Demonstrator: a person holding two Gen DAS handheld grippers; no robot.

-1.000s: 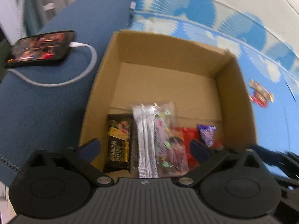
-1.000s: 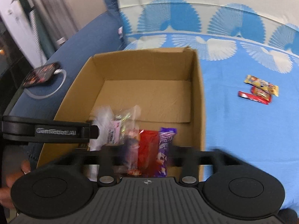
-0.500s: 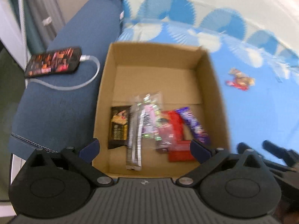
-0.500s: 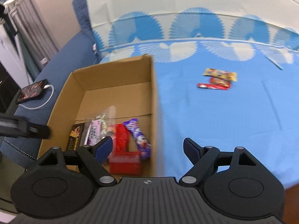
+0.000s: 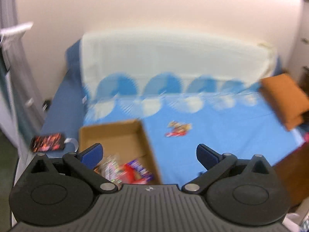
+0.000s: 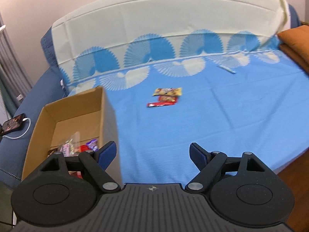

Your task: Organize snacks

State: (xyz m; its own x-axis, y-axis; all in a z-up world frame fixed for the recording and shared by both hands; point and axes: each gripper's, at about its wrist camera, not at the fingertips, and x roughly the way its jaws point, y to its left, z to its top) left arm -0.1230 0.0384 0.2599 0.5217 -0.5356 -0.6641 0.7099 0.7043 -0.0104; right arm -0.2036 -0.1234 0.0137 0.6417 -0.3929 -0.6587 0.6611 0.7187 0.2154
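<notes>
An open cardboard box (image 6: pixel 75 108) stands at the left of the blue cloth and holds several snack packets (image 6: pixel 77 147); it also shows in the blurred left wrist view (image 5: pixel 115 135), with the packets (image 5: pixel 125 172) at its near end. A small pile of loose snacks (image 6: pixel 166 96) lies on the cloth to the box's right, also seen in the left wrist view (image 5: pixel 177 128). My left gripper (image 5: pixel 149 152) is open and empty, pulled back above the box's near corner. My right gripper (image 6: pixel 153 152) is open and empty, over bare cloth right of the box.
A phone (image 6: pixel 13 124) on a white cable lies on the dark blue sofa left of the box. An orange cushion (image 5: pixel 283 98) sits at the far right. A thin strip (image 6: pixel 226 69) lies far back on the cloth (image 6: pixel 212 116). White cover on the backrest.
Both grippers pulled back and up away from the box and swung right. The right gripper's jaws went from closer over the snacks to wide open. The box now lies low left in both views.
</notes>
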